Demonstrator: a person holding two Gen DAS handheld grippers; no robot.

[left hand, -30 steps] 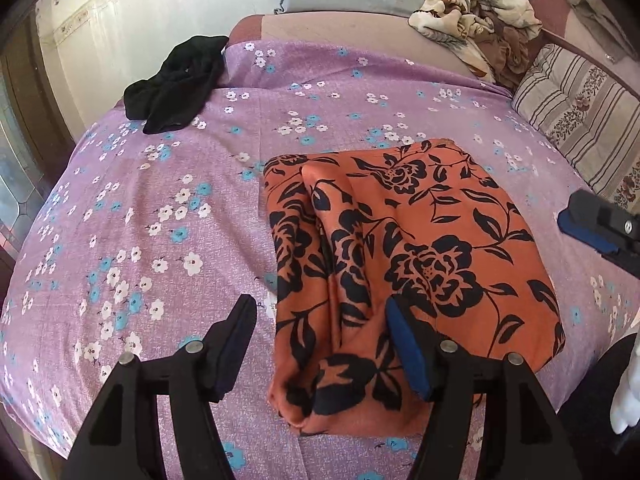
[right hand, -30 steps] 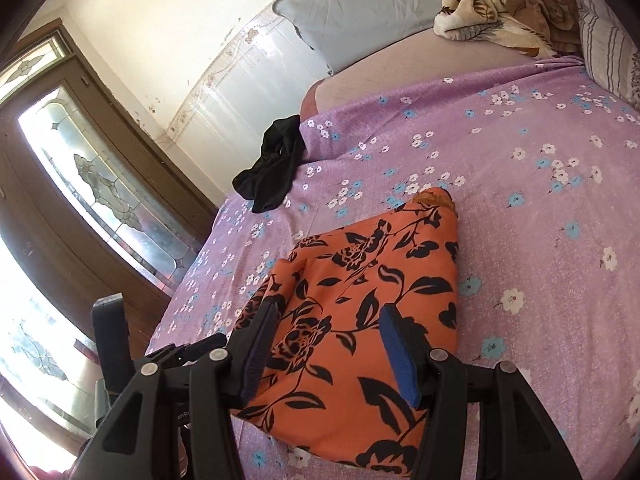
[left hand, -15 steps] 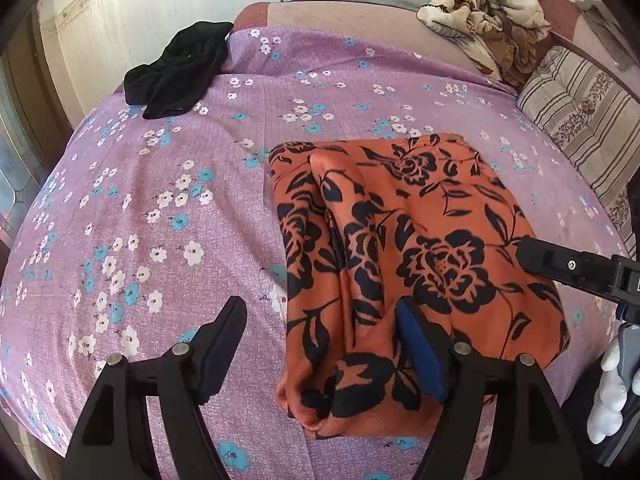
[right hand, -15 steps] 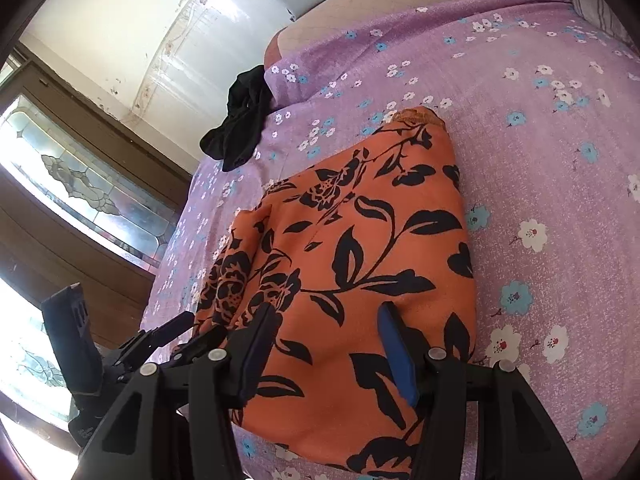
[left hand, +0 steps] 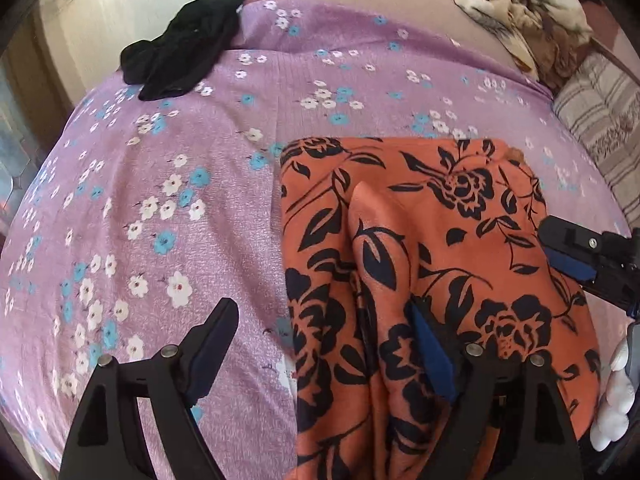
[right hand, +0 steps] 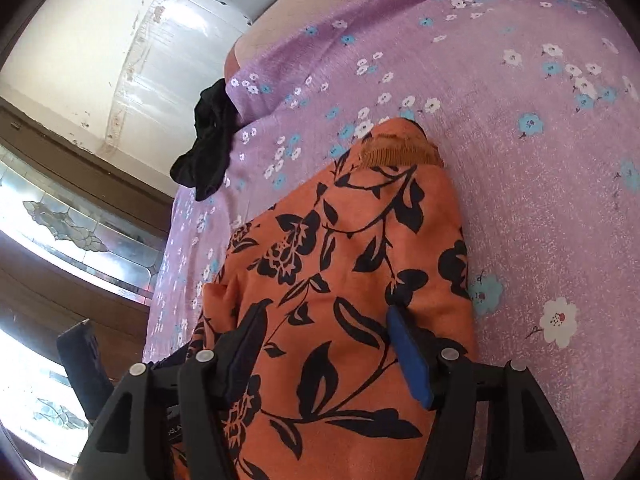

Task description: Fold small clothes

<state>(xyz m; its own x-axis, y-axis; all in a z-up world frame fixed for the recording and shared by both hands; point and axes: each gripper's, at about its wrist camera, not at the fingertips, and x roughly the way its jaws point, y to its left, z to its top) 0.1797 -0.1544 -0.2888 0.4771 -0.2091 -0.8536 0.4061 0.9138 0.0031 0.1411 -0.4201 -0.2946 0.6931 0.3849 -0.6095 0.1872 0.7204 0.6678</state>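
Note:
An orange garment with black flowers lies part-folded on the purple flowered bedsheet; it also fills the right wrist view. My left gripper is open, low over the garment's near left edge, its right finger on the cloth. My right gripper is open, low over the garment's near right part; it shows in the left wrist view at the garment's right edge. A raised fold runs along the garment's middle.
A black garment lies at the far left corner of the bed, also in the right wrist view. A crumpled patterned cloth and a striped pillow sit at the far right. A wooden glass-paned door stands left.
Both grippers have moved forward and down, closer to the orange garment. Both stay open. The garment has not visibly shifted.

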